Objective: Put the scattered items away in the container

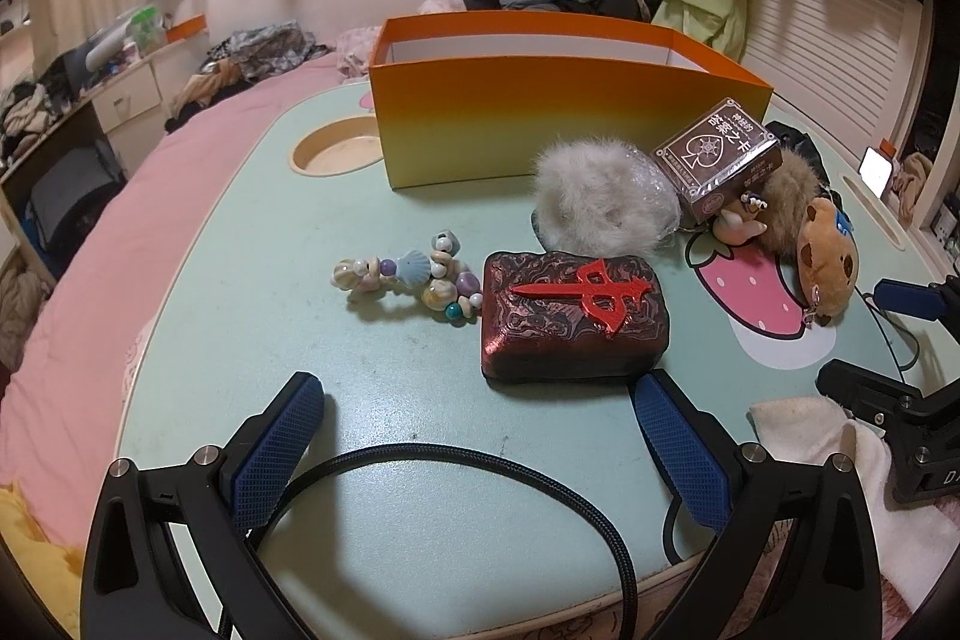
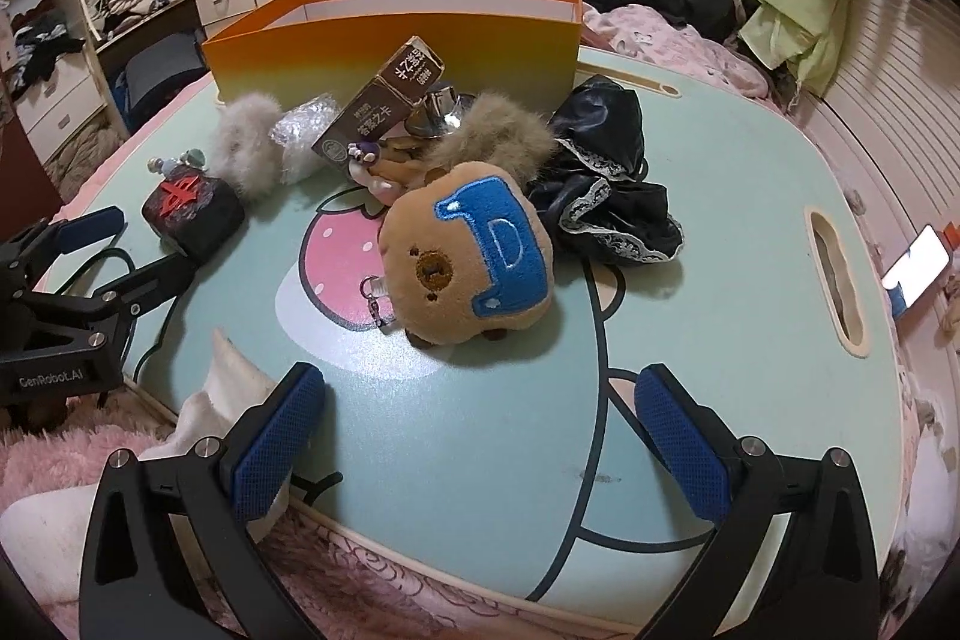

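An orange box (image 1: 558,124) (image 2: 384,40) stands open-topped at the back of the mint lap table (image 1: 420,508) (image 2: 720,370). In front of it lie a dark red mahjong-tile block (image 1: 573,319) (image 2: 192,208), a shell-bead bracelet (image 1: 414,277), a grey fur pom-pom (image 1: 585,199) (image 2: 249,148), a brown card box (image 1: 720,166) (image 2: 384,100), a brown bear plush (image 1: 825,265) (image 2: 474,256) and black lacy cloth (image 2: 606,172). My left gripper (image 1: 480,418) is open just short of the block. Open too, my right gripper (image 2: 480,418) sits just short of the plush. Neither holds anything.
A round cup recess (image 1: 336,148) lies left of the orange box, and a slot (image 2: 837,280) runs along the table's right side. A black cable (image 1: 420,460) curls over the near edge. A white cloth (image 1: 804,418) (image 2: 222,382) lies between the grippers. Pink bedding (image 1: 120,268) surrounds the table.
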The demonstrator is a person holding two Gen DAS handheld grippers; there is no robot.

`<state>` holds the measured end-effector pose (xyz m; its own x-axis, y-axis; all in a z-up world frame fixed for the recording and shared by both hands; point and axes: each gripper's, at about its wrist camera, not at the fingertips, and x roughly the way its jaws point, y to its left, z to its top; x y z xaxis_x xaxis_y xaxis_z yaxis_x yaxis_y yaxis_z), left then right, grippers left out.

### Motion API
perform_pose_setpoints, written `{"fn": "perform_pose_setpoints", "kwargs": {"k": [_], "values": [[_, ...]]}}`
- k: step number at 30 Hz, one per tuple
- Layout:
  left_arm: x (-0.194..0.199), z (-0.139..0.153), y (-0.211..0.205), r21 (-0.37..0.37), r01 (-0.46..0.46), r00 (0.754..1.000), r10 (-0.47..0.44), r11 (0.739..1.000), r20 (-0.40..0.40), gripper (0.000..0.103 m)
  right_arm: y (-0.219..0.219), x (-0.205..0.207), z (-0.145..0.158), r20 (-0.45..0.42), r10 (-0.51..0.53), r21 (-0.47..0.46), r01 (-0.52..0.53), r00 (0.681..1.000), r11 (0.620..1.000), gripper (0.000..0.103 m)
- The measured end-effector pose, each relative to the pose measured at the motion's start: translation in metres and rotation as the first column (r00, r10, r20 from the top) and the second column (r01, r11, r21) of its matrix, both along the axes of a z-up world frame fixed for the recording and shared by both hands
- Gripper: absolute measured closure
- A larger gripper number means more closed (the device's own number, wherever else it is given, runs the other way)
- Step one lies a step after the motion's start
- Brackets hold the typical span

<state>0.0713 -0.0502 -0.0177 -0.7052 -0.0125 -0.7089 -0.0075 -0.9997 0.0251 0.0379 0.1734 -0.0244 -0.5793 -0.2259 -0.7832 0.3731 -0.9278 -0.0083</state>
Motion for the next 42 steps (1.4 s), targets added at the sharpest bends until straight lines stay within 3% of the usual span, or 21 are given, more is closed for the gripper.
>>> {"fn": "perform_pose_setpoints", "kwargs": {"k": [33, 39, 42], "values": [[0.001, -0.001, -0.003, 0.009, 0.038, 0.999, -0.038, 0.999, -0.012, 0.000, 0.000, 0.005, -0.003, -0.043, 0.064, -0.012, -0.065, 0.997, 0.998, 0.000], [0.018, 0.021, -0.036, 0.175, 0.027, 0.988, -0.001, 0.984, -0.152, 0.000, 0.001, 0.007, -0.003, -0.050, 0.059, -0.020, -0.060, 0.997, 0.998, 0.000], [0.017, 0.028, -0.050, 0.177, 0.018, 0.984, 0.014, 0.984, -0.177, 0.003, 0.000, 0.007, -0.004, -0.052, 0.059, -0.020, -0.060, 0.997, 0.998, 0.000]]}}
